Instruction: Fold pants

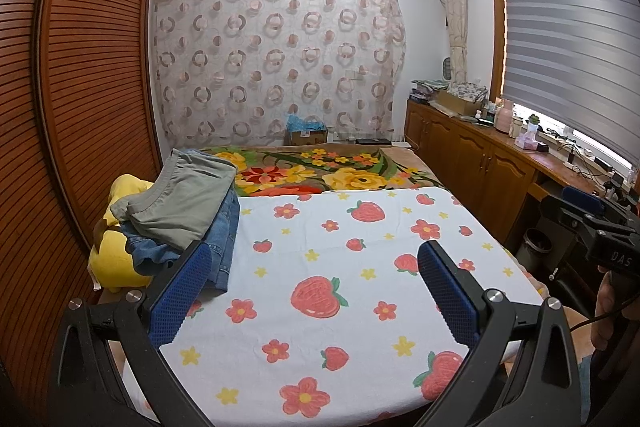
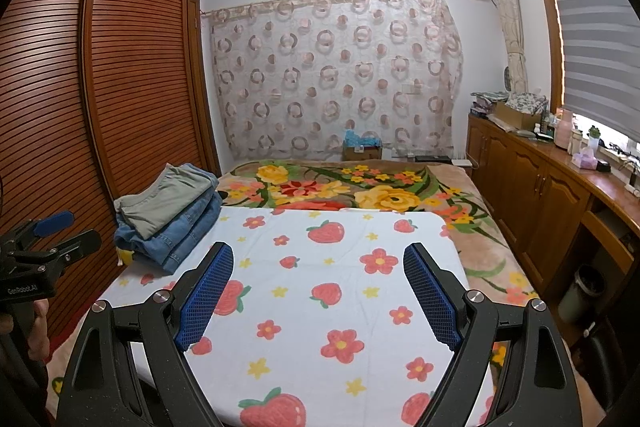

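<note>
Spreading across the bed, the strawberry-print sheet lies bare in front, while the pile of pants sits at its far left edge beside the wardrobe, long axis running away from the cameras. By my judgement the left hand-held gripper is nearer; it and the right hand-held gripper both hover tilted down, jaws wide, holding nothing.

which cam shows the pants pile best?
Right wrist view: the pants pile sits clear of the fingers, with grey pants on folded jeans readable. In the left wrist view the pile looks larger, but the left gripper's finger covers its near corner.
</note>
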A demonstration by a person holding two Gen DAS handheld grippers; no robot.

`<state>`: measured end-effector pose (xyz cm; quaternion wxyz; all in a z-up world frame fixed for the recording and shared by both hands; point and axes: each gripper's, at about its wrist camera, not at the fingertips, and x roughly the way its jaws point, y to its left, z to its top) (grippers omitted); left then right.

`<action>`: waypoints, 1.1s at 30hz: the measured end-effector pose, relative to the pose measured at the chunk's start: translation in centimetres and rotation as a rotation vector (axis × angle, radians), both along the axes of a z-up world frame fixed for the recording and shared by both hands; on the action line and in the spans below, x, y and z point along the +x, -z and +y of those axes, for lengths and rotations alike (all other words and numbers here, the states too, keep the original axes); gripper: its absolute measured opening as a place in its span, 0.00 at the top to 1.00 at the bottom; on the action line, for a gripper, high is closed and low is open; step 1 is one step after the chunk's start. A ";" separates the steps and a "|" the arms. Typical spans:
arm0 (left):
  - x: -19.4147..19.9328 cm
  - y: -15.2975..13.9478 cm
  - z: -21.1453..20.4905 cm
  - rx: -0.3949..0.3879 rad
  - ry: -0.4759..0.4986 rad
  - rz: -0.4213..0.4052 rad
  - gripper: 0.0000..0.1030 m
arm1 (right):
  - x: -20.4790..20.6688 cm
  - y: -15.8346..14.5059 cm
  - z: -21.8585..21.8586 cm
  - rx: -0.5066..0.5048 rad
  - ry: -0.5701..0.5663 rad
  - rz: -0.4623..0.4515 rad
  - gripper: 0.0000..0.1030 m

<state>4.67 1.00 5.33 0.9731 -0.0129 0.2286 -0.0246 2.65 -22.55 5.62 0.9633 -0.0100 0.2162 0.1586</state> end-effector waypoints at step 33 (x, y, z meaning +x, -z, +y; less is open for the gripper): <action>-0.1 0.1 0.1 0.001 0.000 -0.001 0.00 | 0.0 -0.1 0.0 0.000 -0.003 -0.004 0.14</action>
